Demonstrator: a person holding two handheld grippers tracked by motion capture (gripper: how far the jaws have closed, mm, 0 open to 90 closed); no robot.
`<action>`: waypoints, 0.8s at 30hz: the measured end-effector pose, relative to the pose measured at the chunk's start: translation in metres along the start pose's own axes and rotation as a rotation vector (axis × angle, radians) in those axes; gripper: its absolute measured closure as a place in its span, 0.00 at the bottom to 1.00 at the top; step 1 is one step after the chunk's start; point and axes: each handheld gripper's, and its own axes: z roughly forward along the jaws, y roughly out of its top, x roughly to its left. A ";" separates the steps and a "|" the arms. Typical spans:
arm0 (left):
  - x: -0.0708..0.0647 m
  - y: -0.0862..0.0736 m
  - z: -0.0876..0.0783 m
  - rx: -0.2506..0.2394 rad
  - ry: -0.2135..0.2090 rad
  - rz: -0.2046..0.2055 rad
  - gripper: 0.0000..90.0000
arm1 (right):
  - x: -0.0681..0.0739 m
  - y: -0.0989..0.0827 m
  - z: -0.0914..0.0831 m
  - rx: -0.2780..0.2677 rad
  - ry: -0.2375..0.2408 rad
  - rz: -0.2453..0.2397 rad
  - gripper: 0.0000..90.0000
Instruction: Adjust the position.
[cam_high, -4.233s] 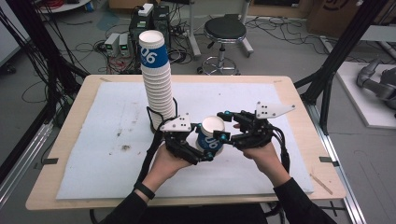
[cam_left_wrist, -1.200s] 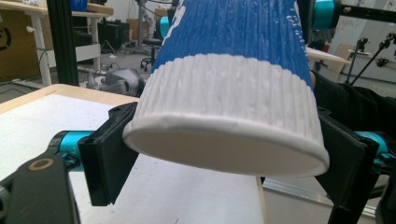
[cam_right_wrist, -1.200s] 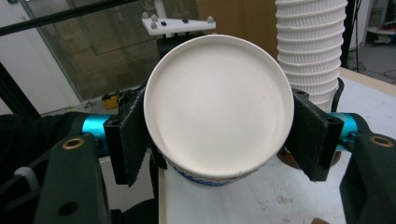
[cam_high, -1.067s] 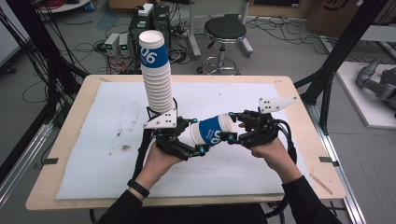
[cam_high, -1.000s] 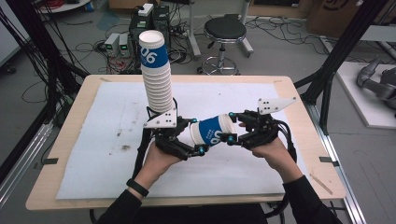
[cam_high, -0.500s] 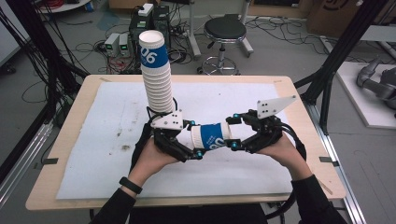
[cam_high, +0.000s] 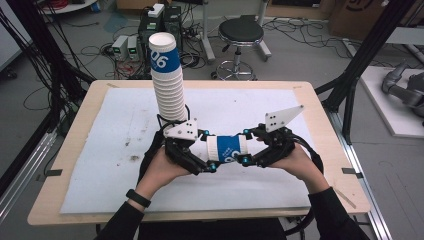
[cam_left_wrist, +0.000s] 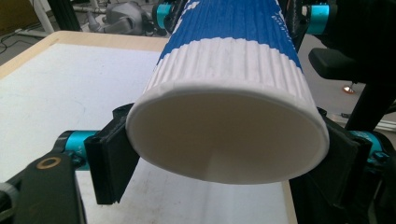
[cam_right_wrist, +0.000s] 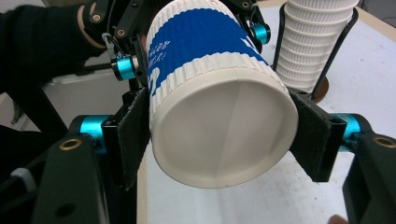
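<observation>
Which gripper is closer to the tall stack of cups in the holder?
Left. The left gripper sits just in front of the tall stack, by its base; the right gripper is farther off to the side, gripping the other end of the shared cup.

The ribbed white cup (cam_high: 227, 148) wears a blue band with white print, the black tools (cam_high: 210, 162) have cyan knobs.

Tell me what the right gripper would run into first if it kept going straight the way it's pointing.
The paper cup already clamped between its jaws. Straight beyond that, the right gripper points at the left gripper, which holds the cup's other end, so that would likely come next; the stack of cups stands off to the side.
</observation>
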 end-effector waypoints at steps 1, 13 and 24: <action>0.000 0.000 0.000 -0.006 0.002 -0.006 0.20 | 0.000 0.000 0.000 -0.004 0.003 0.004 0.32; 0.007 -0.005 -0.007 -0.214 -0.026 -0.129 0.12 | -0.003 -0.004 -0.006 -0.128 0.018 0.033 0.33; 0.009 -0.009 -0.004 -0.297 -0.105 -0.184 0.13 | -0.004 -0.006 -0.010 -0.224 0.048 0.042 0.33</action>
